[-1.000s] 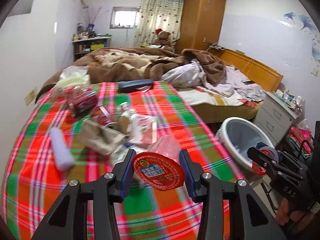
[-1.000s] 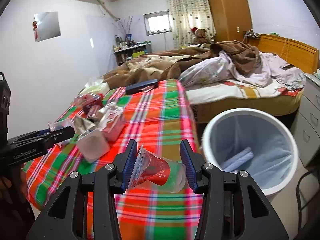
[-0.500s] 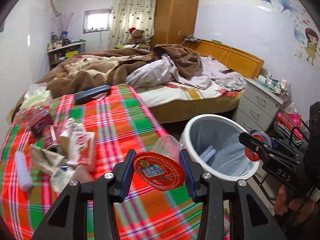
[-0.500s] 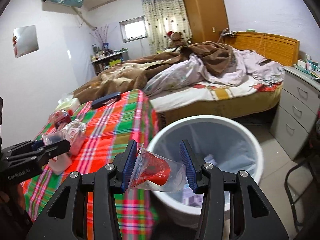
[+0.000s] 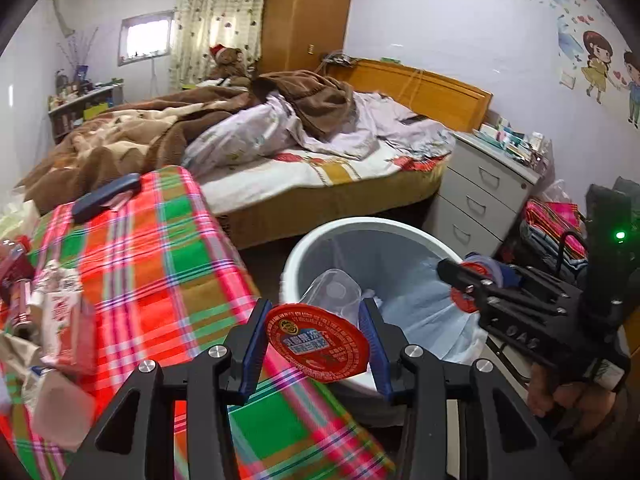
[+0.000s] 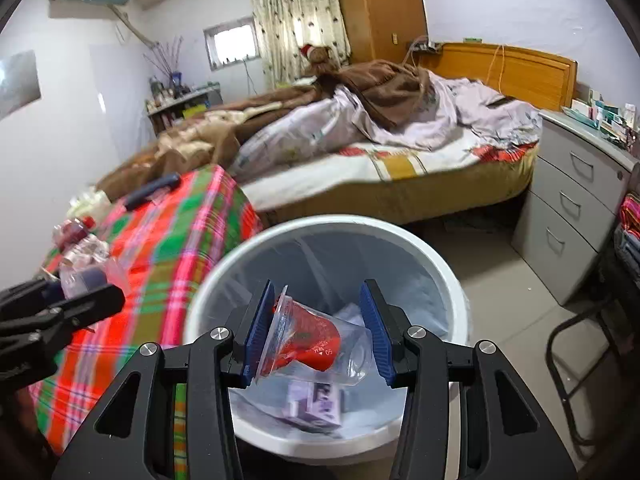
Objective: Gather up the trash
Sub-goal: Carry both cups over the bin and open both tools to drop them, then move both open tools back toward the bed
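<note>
Trash was in both tools at once, and the bin sat directly ahead of them. The right gripper (image 6: 317, 338) was closed on a crumpled clear cup with a red inner film (image 6: 316, 346), its blue fingers (image 6: 260, 330) pressing either side; the cup lay on its side between them, long axis running roughly across the jaws, rim toward the robot's left. Seen from the right wrist, this cup hung over the open mouth of the white bin (image 6: 448, 276), inside the rim's outline, with a purple-printed packet (image 6: 316, 406) already lying on the liner below. The left gripper (image 5: 316, 344) was clamped on a second clear cup sealed with a round red lid (image 5: 316, 342), lid facing the camera, cup body pointing forward toward the bin (image 5: 304, 248). From the left wrist that cup sat at the near-left edge of the bin, partly above the plaid cloth (image 5: 160, 264) of the table, so it was not plainly over the opening. The right gripper (image 5: 472, 288) showed in that view above the bin's right side. The right hand looked the nearer to a clean drop: opening its jaws would probably let the cup fall straight in. The left appeared to need a further reach forward and to the right first. More litter (image 5: 60, 320) remained on the cloth, well apart from the bin.
</note>
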Demonstrator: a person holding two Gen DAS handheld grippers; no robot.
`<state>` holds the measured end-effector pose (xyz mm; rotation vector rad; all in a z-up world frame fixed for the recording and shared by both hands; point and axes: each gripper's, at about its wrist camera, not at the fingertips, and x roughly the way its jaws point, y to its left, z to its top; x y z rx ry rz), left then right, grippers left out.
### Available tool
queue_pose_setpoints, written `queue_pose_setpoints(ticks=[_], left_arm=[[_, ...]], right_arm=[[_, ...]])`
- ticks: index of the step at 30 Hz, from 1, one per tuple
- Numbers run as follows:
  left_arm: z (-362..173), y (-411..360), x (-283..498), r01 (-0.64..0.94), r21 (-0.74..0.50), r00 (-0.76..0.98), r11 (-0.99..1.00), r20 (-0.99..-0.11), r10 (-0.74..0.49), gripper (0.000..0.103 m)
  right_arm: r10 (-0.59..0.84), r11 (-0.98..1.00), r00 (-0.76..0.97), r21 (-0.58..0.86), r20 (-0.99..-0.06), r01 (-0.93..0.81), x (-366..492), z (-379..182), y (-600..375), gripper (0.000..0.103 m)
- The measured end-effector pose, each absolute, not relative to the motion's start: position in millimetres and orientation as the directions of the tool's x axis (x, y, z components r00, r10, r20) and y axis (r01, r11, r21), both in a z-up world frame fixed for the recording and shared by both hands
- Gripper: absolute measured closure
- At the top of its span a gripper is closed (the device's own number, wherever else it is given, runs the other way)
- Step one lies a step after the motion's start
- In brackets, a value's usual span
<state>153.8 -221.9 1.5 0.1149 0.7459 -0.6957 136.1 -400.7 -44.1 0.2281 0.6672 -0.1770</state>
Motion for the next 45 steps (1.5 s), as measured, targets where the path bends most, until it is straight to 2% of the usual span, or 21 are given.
queue_pose_setpoints(ticks=[11,14,15,16,18,35,45], left_arm=[[-21,-266,165,0.648,-0.134,0.469,0.75,-0.706,-0.532,0.058],[-23,-271,166,0.657,-0.133,0.461,0.742,-0.708,-0.535,0.051],[-23,-272,165,0.655,-0.13,0.465,0.744,-0.707,-0.533,0.045],[-23,-272,166,0.654,-0.136,0.462,0.744,-0.707,-0.535,0.044],[-24,-271,167,0.652,-0.148,0.455,0.744,-0.709,-0.539,0.044],[-4,-232,154,0.604,-0.134,0.525,0.785,-0.675,-0.519,0.044],[12,-183,140,0.531,-0.082,0.62,0.844,-0.641,-0.452,0.043]], right_arm=[[-0.092,0.961,0.718,0.128,-0.69,0.246,142,-62,-424,0.057],[-0.09,0.959,0.713,0.134,-0.695,0.251,142,-63,-426,0.056],[-0.091,0.958,0.713,0.135,-0.695,0.254,142,-63,-427,0.052],[-0.097,0.956,0.713,0.136,-0.695,0.262,141,-63,-427,0.042],[-0.1,0.951,0.716,0.144,-0.691,0.273,139,-62,-428,0.033],[-0.101,0.947,0.765,0.174,-0.636,0.27,130,-45,-412,0.033],[-0.068,0.958,0.806,0.188,-0.588,0.218,127,-31,-378,0.033]])
